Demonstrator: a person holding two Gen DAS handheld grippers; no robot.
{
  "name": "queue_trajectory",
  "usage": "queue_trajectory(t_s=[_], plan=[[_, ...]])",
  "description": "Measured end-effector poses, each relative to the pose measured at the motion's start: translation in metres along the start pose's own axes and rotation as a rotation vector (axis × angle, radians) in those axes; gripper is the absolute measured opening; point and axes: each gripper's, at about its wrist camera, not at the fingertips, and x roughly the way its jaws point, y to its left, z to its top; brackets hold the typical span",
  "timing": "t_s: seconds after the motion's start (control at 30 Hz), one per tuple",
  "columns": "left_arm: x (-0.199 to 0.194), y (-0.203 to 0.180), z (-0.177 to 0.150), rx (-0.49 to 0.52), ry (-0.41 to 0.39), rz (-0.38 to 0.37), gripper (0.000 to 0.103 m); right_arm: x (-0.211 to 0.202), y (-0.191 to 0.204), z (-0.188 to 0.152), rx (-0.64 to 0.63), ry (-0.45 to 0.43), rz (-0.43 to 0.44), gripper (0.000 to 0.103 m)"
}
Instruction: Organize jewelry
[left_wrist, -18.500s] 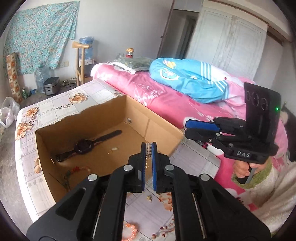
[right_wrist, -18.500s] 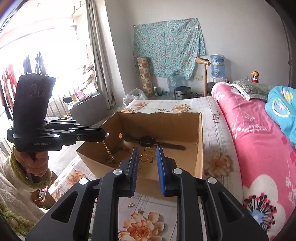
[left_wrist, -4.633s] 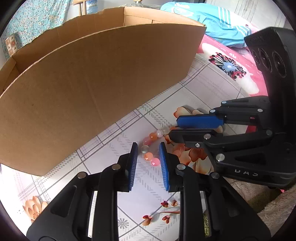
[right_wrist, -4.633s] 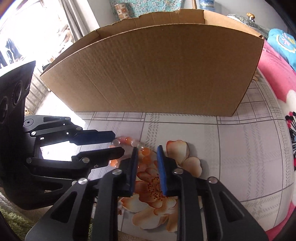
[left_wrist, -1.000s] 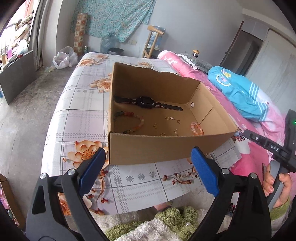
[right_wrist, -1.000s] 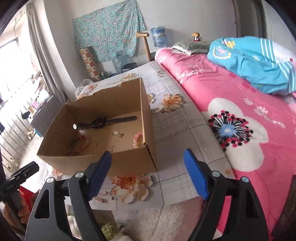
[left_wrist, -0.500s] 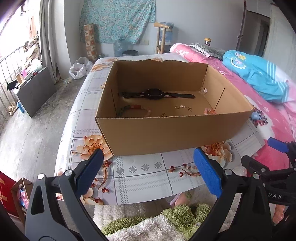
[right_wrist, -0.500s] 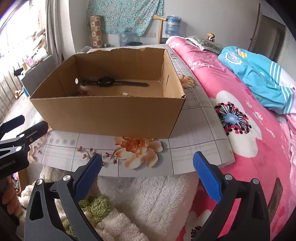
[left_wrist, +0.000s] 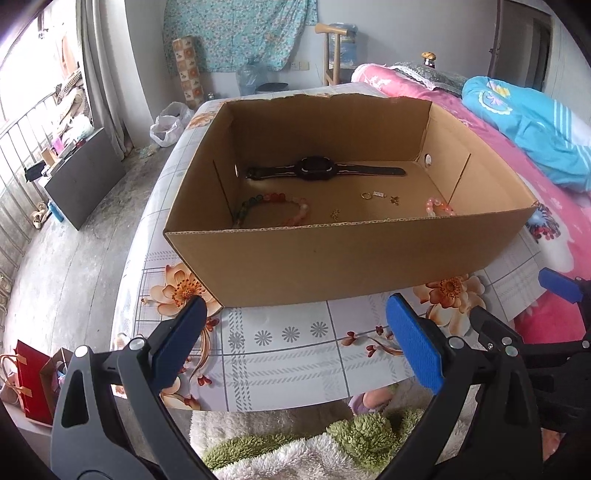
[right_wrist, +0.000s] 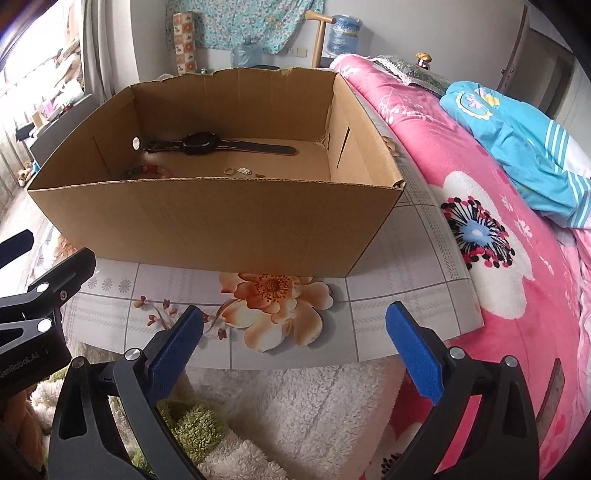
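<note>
1. Since a second ago both views have dropped closer to the box front, and the right hand-held gripper (right_wrist: 293, 347) has just been opening; nothing lies between its jaws.
2. The left hand-held gripper (left_wrist: 295, 339) also gapes wide, empty, its ribbed blue pads (left_wrist: 413, 343) above the glossy flower-print bench (left_wrist: 280, 354).
3. Beyond, the corrugated cardboard box (left_wrist: 332, 254) holds a black watch (left_wrist: 317, 170), round-beaded bracelets (left_wrist: 273, 206) and small gold pieces (left_wrist: 376, 195).

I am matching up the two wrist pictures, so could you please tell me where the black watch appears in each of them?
Left wrist view: the black watch lies along the far wall inside the cardboard box, above picture centre.
Right wrist view: the black watch lies along the same far wall, upper left of centre.
Shared landmark: the small gold ring on the box floor, just nearer than the strap.
</note>
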Motion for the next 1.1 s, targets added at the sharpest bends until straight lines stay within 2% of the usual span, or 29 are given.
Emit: queue_trajectory(t_s=[0.17,0.43,1.1], plan=[[0.012,0.002,0.002,-0.043,0.059,0.028,0.094,0.010,-0.001,0.008,0.006,0.035,0.001,0.096],[0.024,0.008,0.003,-0.086,0.123,0.027,0.094,0.015,-0.003,0.019,0.034,0.046,0.007,0.096],[0.025,0.010,0.001,-0.079,0.114,0.039,0.094,0.016,0.006,0.022,0.011,0.059,-0.003,0.096]])
